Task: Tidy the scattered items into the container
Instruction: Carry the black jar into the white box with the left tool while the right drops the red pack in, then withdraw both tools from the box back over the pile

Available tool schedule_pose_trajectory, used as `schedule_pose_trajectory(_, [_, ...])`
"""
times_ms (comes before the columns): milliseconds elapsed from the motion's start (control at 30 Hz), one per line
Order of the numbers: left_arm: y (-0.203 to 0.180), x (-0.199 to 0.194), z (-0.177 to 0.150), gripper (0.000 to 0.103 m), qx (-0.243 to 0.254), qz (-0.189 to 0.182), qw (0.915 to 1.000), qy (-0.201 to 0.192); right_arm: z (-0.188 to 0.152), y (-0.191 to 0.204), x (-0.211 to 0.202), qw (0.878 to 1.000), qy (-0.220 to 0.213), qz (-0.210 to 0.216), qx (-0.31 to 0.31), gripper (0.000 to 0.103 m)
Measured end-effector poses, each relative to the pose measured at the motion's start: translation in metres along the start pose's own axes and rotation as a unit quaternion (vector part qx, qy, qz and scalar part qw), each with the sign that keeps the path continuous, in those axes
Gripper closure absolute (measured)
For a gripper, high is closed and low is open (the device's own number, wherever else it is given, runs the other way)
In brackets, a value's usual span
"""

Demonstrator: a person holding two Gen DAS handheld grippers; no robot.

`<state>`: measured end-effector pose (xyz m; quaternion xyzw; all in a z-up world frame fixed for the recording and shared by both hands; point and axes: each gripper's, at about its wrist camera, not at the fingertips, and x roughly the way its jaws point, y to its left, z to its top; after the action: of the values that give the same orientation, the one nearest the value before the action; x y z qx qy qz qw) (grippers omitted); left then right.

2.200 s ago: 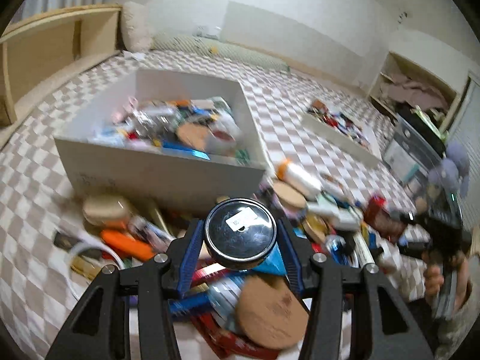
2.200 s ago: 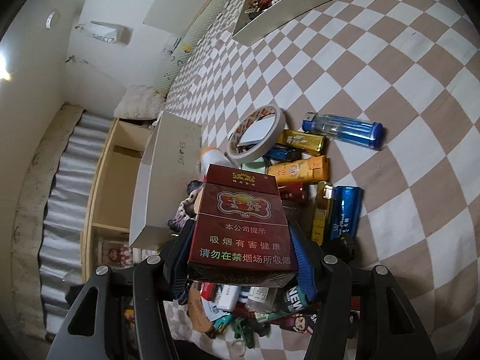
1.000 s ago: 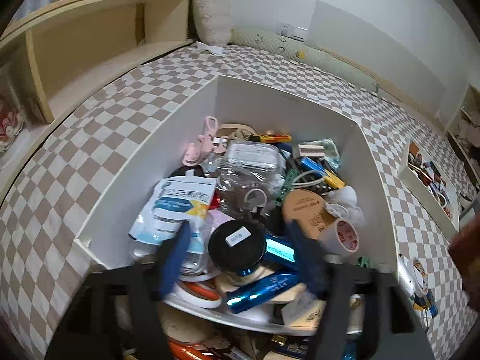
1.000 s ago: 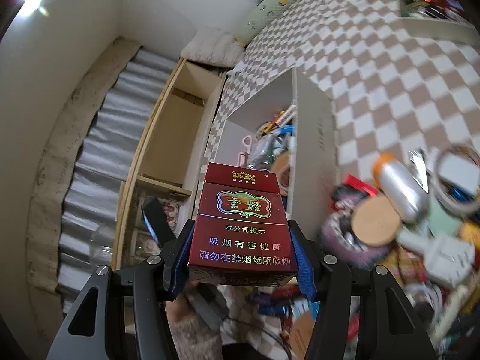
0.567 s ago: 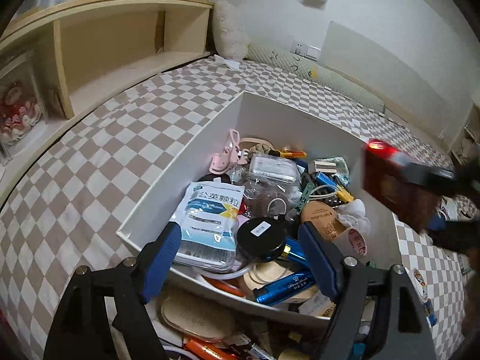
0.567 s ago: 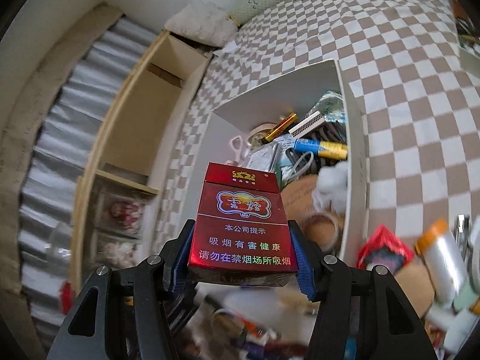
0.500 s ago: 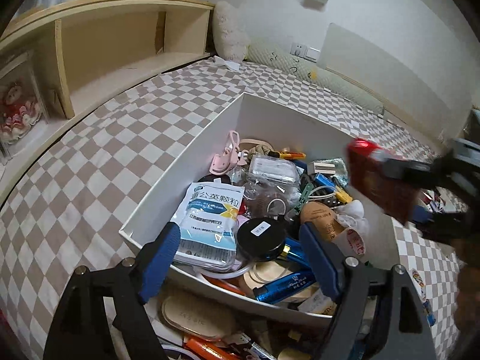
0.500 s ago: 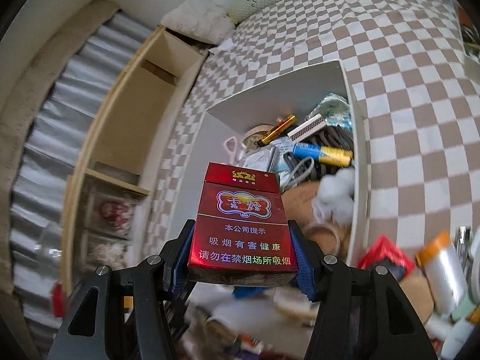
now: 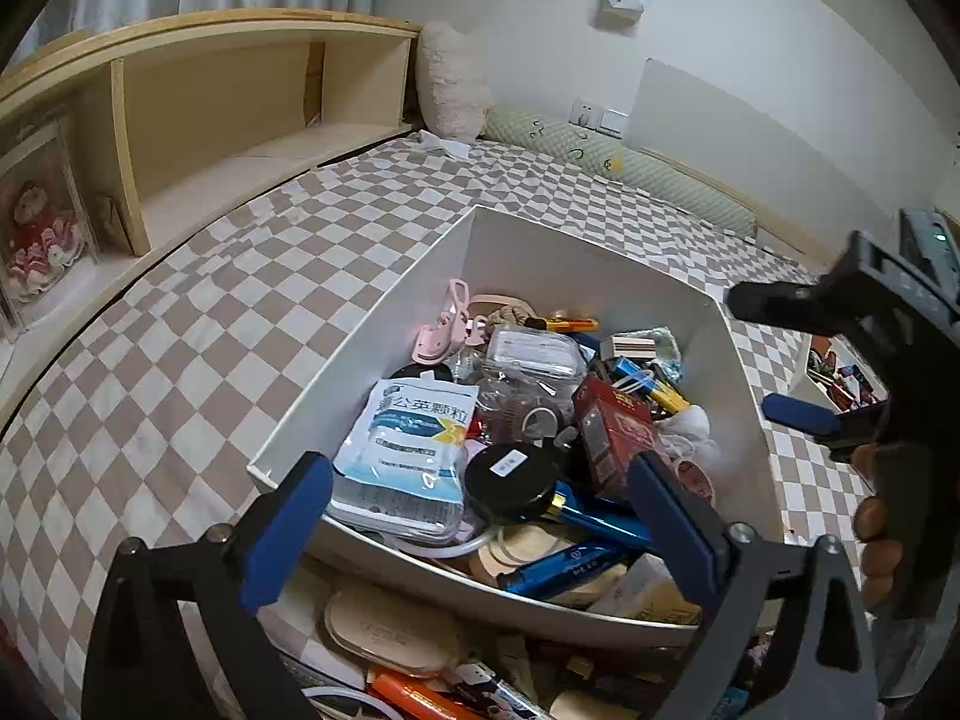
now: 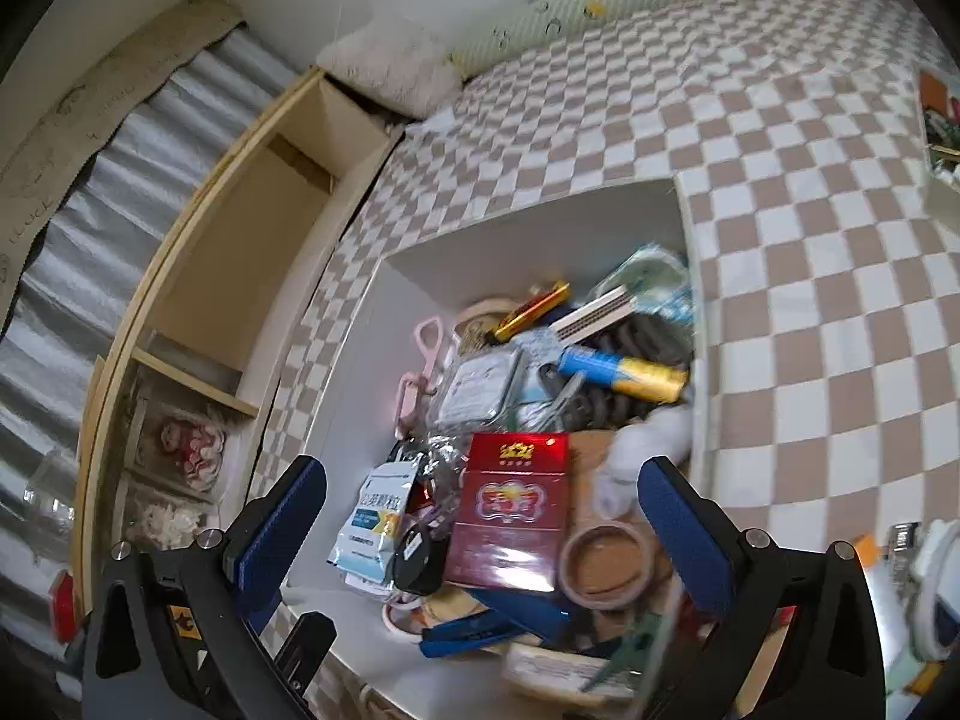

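A white box on the checkered floor holds many small items. A black round tin lies in it near the front, beside a blue-and-white sachet. A red cigarette pack lies on the pile to the tin's right; it also shows in the right wrist view. My left gripper is open and empty above the box's near edge. My right gripper is open and empty above the box; it shows at the right in the left wrist view.
Loose items lie on the floor in front of the box, among them an orange tube and a beige case. A wooden shelf unit stands to the left. A second white tray lies far right.
My right gripper has opened and let go of the red cigarette pack, which now lies in the box. My left gripper stays open over the box, with the black tin lying inside.
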<state>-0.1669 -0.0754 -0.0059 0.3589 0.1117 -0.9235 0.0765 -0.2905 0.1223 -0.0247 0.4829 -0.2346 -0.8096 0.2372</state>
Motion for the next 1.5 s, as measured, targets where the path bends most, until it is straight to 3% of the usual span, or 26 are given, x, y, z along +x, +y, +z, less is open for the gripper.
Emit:
schedule_pose_trajectory(733, [-0.034,-0.026,-0.024,0.003,0.052,-0.016,0.9984,-0.014,-0.047,-0.035,-0.100,0.997,-0.065,-0.023,-0.023,0.000])
schedule_pose_trajectory(1100, [-0.040,-0.040,-0.041,0.003,0.063,-0.032,0.9973,-0.020,-0.085,-0.056,-0.148,0.991,-0.103,-0.062,-0.054,0.000])
schedule_pose_trajectory(1333, [-0.050,-0.053,-0.059,0.003,0.106,-0.036,0.9933,-0.030,-0.111,-0.073,-0.168,0.985,-0.124,-0.102,-0.064,0.000])
schedule_pose_trajectory(1500, [-0.048,-0.061,-0.073,0.003,0.107,-0.049,0.9927,-0.025,-0.130,-0.083,-0.174,0.980,-0.132,-0.134,-0.069,0.000])
